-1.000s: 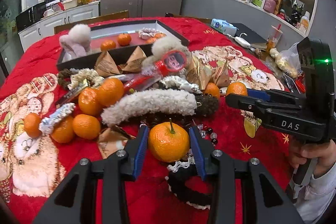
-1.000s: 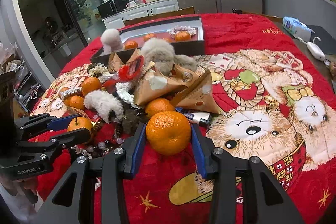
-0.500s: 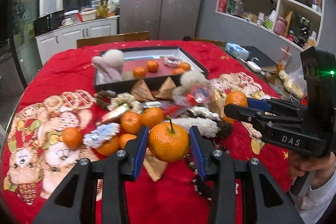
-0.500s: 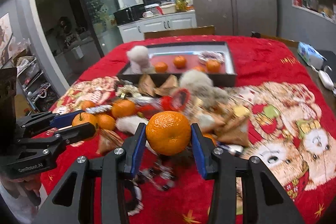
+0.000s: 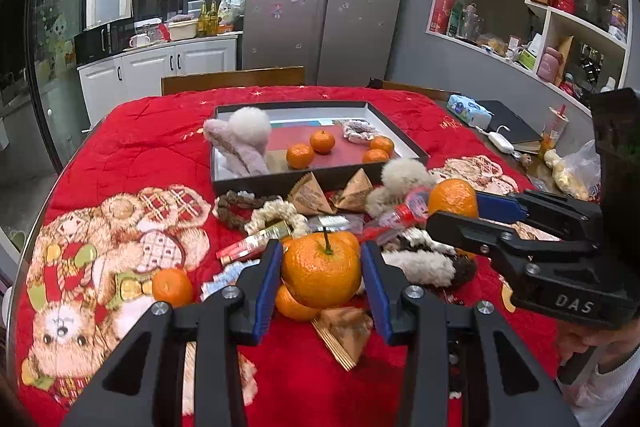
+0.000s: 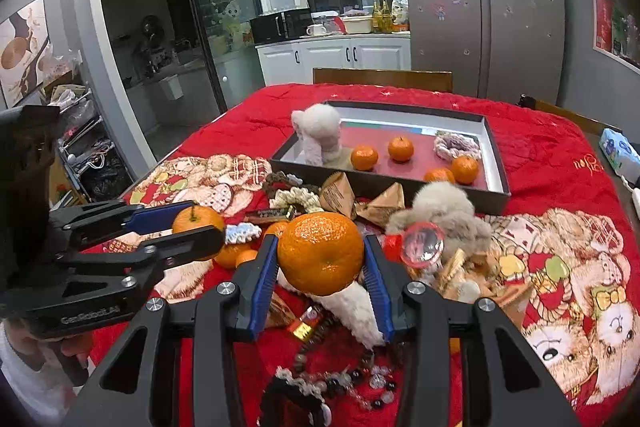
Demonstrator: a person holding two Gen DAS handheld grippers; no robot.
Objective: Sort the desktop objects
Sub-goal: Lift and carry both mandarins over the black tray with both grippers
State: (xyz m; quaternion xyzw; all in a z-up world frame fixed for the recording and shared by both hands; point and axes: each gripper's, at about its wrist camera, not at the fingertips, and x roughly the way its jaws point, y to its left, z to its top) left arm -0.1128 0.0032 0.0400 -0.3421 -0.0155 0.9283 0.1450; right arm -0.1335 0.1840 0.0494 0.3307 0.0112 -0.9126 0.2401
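My left gripper (image 5: 322, 269) is shut on a stemmed mandarin (image 5: 320, 273) and holds it above the pile. My right gripper (image 6: 320, 259) is shut on another mandarin (image 6: 320, 257), also lifted; it shows at the right of the left wrist view (image 5: 454, 199). Beyond both lies a black tray (image 5: 248, 183) (image 6: 496, 163) with several mandarins (image 5: 322, 141), a scrunchie (image 6: 456, 145) and a fluffy hair clip (image 5: 240, 139). The pile below holds loose mandarins (image 5: 172, 287), paper wedges (image 5: 310, 193), scrunchies, fluffy clips and a bead bracelet (image 6: 340, 383).
A red bear-print cloth (image 5: 140, 155) covers the table. At the right edge lie a tissue pack (image 5: 468, 109), a dark notebook (image 5: 508, 125), a white charger and a plastic bag. Chair backs (image 5: 232, 79) stand behind the table.
Both grippers have risen from the pile, each with its mandarin still clamped. The tray and the pile now sit lower and farther away in both views.
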